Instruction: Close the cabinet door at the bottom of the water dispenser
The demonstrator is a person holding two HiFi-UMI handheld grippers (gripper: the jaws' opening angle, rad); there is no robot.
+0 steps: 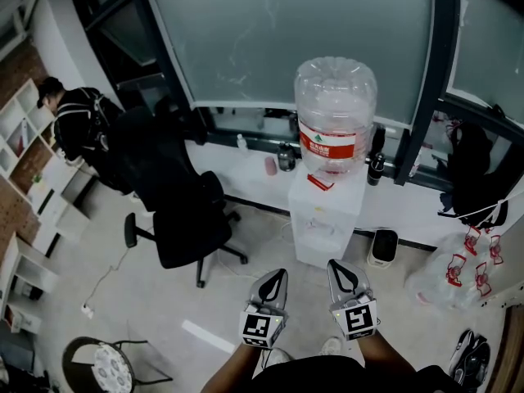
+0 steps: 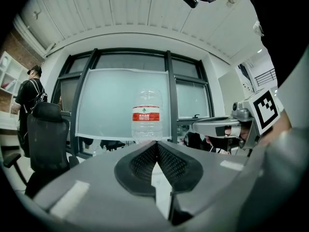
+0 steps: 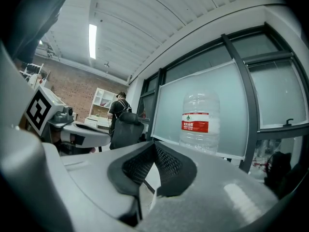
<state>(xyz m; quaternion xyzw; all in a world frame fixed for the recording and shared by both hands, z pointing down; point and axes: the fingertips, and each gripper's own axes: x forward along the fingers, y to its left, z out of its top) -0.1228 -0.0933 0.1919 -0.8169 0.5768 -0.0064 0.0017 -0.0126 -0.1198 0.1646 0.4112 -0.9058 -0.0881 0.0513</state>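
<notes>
Office; dispenser jug [image 1: 336,97] w/ red label [image 1: 331,144]

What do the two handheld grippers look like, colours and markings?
They match. The left gripper and right gripper each have a grey shell and black cross-hatched pads that taper to a point. Each carries a white cube with black square markers at the rear. No cables show.

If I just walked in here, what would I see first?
Probably the big clear plastic water bottle with a red label, on top of the white boxy water dispenser by the window. Left of it stands a black office chair; at the bottom, the left gripper and right gripper point at the dispenser, both shut.
</notes>
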